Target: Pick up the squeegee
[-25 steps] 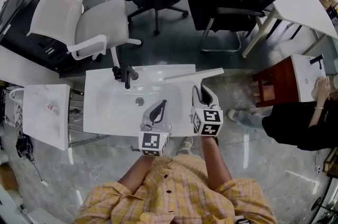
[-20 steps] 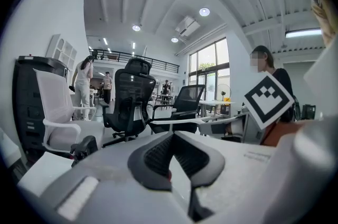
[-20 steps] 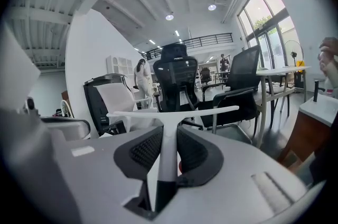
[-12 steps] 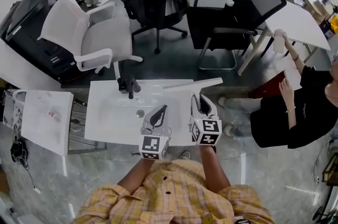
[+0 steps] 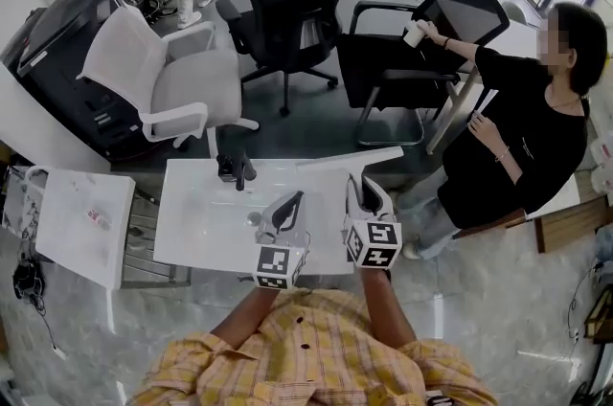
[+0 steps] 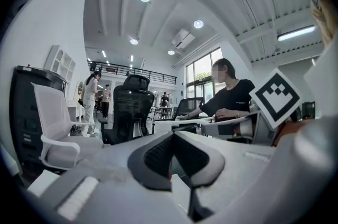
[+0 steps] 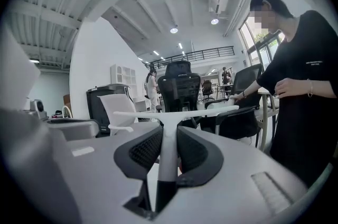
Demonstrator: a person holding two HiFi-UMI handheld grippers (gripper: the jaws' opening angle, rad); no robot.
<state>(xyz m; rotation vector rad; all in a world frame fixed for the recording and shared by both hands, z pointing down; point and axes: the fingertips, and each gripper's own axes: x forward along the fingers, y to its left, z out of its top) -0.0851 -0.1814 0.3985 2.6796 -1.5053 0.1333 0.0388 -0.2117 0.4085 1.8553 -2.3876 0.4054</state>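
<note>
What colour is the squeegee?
White all over. The squeegee shows best in the right gripper view.

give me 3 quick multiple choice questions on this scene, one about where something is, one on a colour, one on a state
1. In the head view, where is the black faucet relative to the squeegee?
A. to its right
B. to its left
C. on top of it

2. What colour is the squeegee?
A. red
B. black
C. white

3. How do the jaws of the left gripper stand?
A. together, nothing between them
B. wide apart
C. clamped on the squeegee

Answers:
1 B, the faucet sits at the picture's left of the blade.
2 C, both blade and handle are white.
3 A, its own view shows the pads meeting with nothing between them. The right gripper holds the squeegee's handle.
</note>
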